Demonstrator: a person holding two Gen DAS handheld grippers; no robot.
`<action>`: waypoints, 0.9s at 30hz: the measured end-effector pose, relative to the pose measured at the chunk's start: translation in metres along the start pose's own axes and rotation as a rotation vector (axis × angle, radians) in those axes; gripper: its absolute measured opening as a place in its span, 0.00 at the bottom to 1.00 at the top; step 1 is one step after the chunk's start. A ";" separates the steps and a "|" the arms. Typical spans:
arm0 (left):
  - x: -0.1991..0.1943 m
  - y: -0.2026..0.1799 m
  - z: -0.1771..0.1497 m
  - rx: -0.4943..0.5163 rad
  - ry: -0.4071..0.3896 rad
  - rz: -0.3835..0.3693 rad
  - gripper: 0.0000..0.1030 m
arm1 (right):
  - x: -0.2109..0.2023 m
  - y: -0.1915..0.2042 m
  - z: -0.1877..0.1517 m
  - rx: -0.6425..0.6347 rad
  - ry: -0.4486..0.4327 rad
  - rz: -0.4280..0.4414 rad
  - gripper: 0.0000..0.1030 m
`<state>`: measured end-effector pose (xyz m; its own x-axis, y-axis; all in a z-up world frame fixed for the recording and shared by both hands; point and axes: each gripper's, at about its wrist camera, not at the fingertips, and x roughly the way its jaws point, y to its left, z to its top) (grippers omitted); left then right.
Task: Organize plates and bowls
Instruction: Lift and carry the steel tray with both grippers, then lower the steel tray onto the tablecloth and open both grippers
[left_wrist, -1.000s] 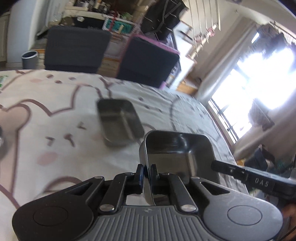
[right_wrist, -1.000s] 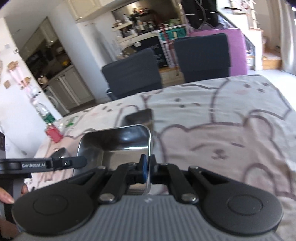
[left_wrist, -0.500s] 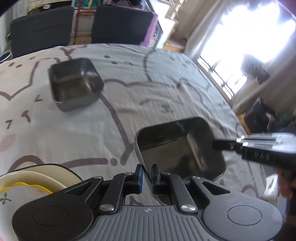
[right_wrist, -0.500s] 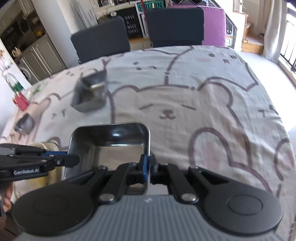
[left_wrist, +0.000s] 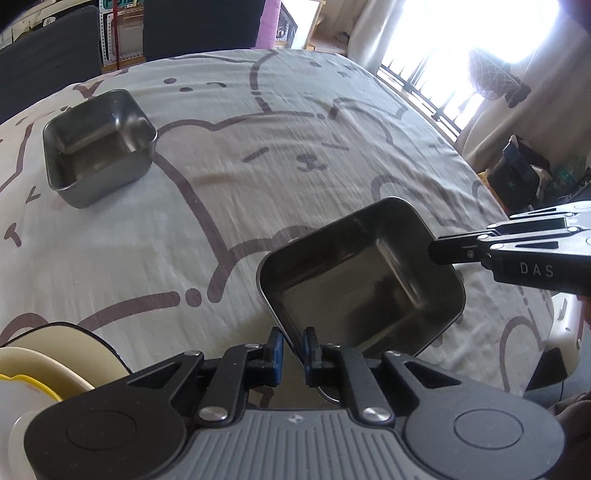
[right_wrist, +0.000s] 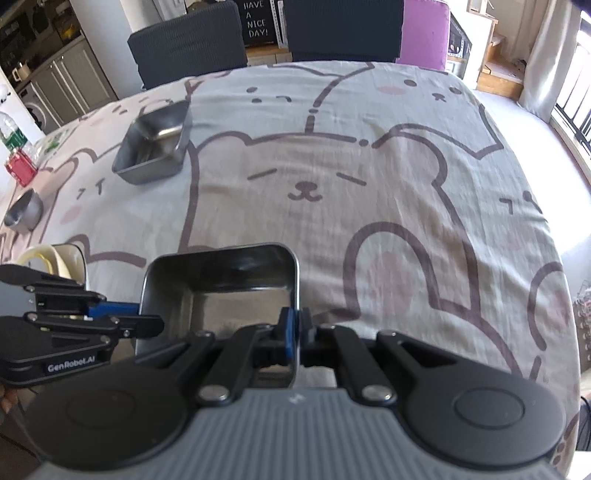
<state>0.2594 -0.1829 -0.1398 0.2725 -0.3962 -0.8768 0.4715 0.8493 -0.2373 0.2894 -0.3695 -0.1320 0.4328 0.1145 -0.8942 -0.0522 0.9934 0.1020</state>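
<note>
A steel rectangular tray (left_wrist: 362, 280) lies low over the bear-print cloth near the table's front edge. My left gripper (left_wrist: 293, 349) straddles the tray's near-left rim; its pads stand slightly apart, and a sliver of cloth shows beside the rim. My right gripper (right_wrist: 297, 326) is shut on the right wall of the same tray (right_wrist: 221, 280). Across the tray, the right gripper (left_wrist: 436, 253) shows in the left wrist view, pinching the far rim. A second steel tray (left_wrist: 98, 147) sits empty farther back on the left.
Stacked cream dishes (left_wrist: 44, 369) with a dark rim stand at the near left, close to the left gripper. A small round steel bowl (right_wrist: 22, 212) and a red-labelled bottle (right_wrist: 18, 162) sit at the far left. Two dark chairs (right_wrist: 184, 37) line the far side.
Both grippers have tipped downward and sunk, bringing the tray from tilted in the air to level at the cloth. The left pads have parted a little from the rim.
</note>
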 end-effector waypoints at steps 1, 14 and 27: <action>0.000 0.001 0.000 0.000 0.000 0.000 0.11 | 0.002 0.000 0.001 -0.005 0.006 -0.002 0.05; -0.002 0.001 0.002 0.007 -0.007 -0.033 0.13 | 0.014 -0.004 0.001 -0.007 0.058 -0.013 0.05; -0.008 0.006 0.002 -0.019 -0.018 -0.034 0.42 | 0.020 -0.021 -0.005 0.071 0.083 0.058 0.30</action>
<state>0.2623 -0.1752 -0.1337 0.2711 -0.4313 -0.8605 0.4645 0.8416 -0.2755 0.2945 -0.3882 -0.1545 0.3546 0.1741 -0.9187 -0.0097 0.9831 0.1826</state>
